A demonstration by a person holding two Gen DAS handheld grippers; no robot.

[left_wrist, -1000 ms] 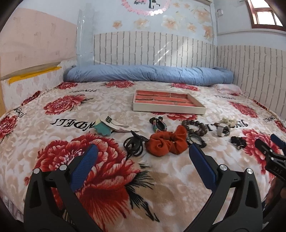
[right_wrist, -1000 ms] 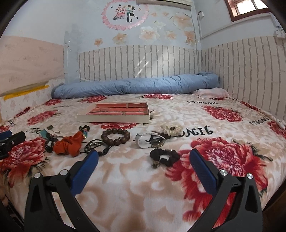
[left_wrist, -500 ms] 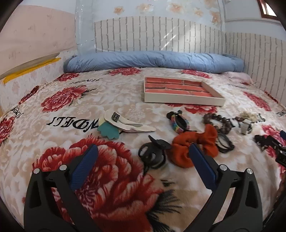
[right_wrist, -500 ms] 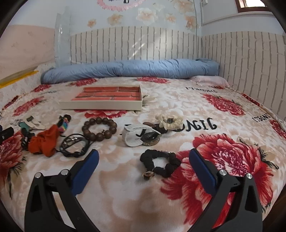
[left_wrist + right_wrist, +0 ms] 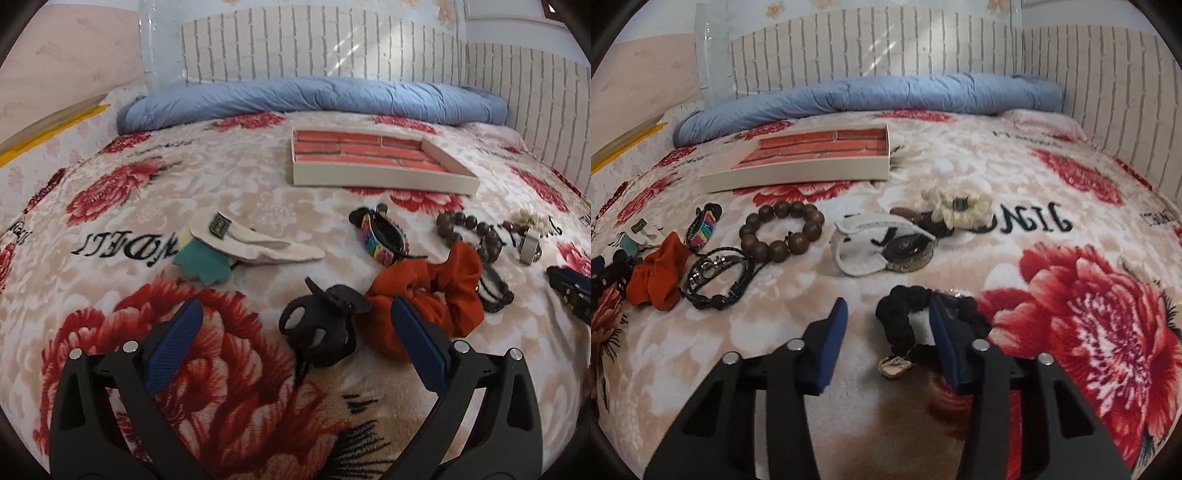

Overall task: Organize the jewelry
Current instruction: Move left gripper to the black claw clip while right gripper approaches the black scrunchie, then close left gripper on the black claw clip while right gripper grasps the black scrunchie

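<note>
Your right gripper (image 5: 888,321) is closing round the black braided hair tie (image 5: 908,321) on the blanket, w/ the near-left strand between the jaws, not pinched yet. Soft, light, floppy; grab the braid, not the charm. Left gripper (image 5: 295,332) is wide apart over the black claw clip (image 5: 321,328).

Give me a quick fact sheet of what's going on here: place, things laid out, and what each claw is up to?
Place: bed with a floral blanket
Tray: brick-patterned tray, nothing in it
Laid out: wooden bead bracelet, orange scrunchie, watch with white strap, cream flower tie
Left claw: open, above the black hair clip
Right claw: closing, black braided hair tie partly between its fingers, not yet gripped
</note>
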